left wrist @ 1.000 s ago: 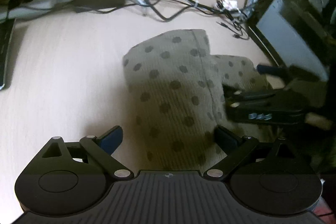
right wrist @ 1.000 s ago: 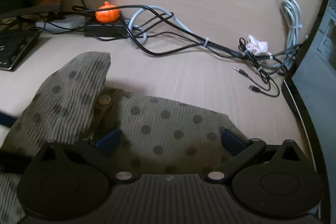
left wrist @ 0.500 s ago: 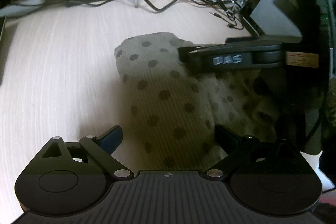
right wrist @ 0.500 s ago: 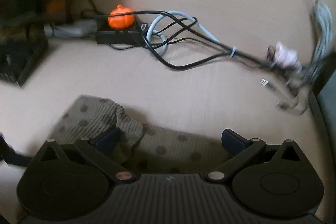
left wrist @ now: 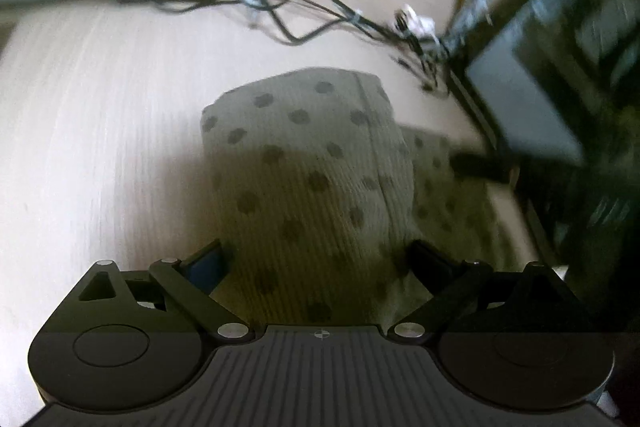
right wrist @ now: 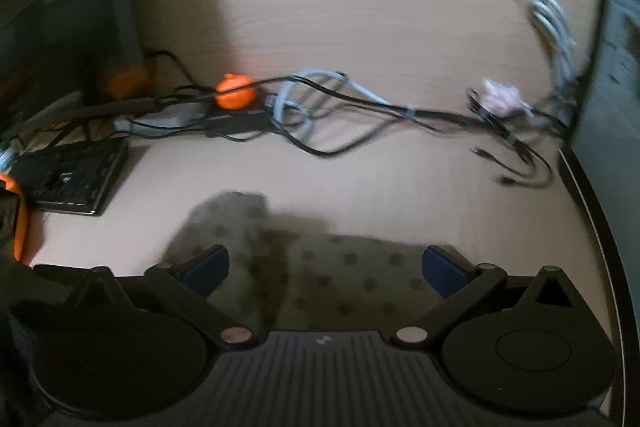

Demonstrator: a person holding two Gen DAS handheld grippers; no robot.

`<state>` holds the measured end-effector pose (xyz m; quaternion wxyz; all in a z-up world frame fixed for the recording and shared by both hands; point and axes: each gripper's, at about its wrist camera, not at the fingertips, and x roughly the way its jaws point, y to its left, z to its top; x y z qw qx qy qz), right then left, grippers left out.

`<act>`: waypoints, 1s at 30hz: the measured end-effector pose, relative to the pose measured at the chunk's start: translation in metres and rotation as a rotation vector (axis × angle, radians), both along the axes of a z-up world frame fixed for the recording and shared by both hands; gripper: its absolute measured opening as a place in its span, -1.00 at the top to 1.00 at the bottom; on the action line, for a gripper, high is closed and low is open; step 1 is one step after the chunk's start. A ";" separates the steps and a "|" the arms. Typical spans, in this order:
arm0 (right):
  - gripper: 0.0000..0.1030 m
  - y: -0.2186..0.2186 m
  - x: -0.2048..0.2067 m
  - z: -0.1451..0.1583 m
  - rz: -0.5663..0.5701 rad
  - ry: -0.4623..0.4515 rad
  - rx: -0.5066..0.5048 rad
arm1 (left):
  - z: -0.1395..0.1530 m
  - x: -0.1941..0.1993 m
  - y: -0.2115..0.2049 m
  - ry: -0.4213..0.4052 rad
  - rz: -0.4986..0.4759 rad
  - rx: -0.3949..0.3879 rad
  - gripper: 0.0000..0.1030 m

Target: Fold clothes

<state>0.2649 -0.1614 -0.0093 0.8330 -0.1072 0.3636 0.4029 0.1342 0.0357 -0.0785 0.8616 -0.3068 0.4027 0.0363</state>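
Our left hand-held gripper stood wide open, its fingers either side of the polka-dot garment but gripping nothing. Our right hand-held gripper was equally wide, with the same garment lying low between its fingers, not pinched. The garment lay on the desk, partly folded, one thick flap doubled over a lower layer that spread toward the right. Beyond it ran a tangle of cables, a small orange pumpkin figure, a keyboard at the left and a dark case at the right. We judged the main risk to be the ribbed, bulky fabric springing open once unsupported. A forward push could also shove the cloth into the loose cables, and both views were blurred.
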 end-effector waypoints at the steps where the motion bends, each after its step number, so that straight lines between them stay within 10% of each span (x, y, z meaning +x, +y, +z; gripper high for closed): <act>1: -0.81 -0.004 0.002 -0.007 -0.014 0.004 -0.028 | -0.001 0.001 0.004 -0.002 0.013 -0.031 -0.91; 7: -0.66 -0.024 0.013 -0.051 -0.068 0.130 -0.088 | 0.004 0.014 -0.009 0.026 0.014 0.120 -0.55; 12: -0.65 -0.023 0.008 -0.030 -0.049 0.078 -0.060 | 0.022 0.015 -0.030 -0.006 -0.040 0.289 -0.24; 16: -0.65 -0.019 0.003 0.022 0.005 0.073 0.123 | 0.034 0.017 -0.056 -0.028 -0.109 0.453 -0.21; 21: -0.64 0.003 0.015 0.029 0.139 0.324 0.286 | 0.034 0.022 -0.080 -0.030 -0.195 0.594 -0.23; 30: -0.64 0.046 0.044 -0.031 0.152 0.553 0.226 | 0.022 0.024 -0.036 0.007 -0.146 0.317 -0.59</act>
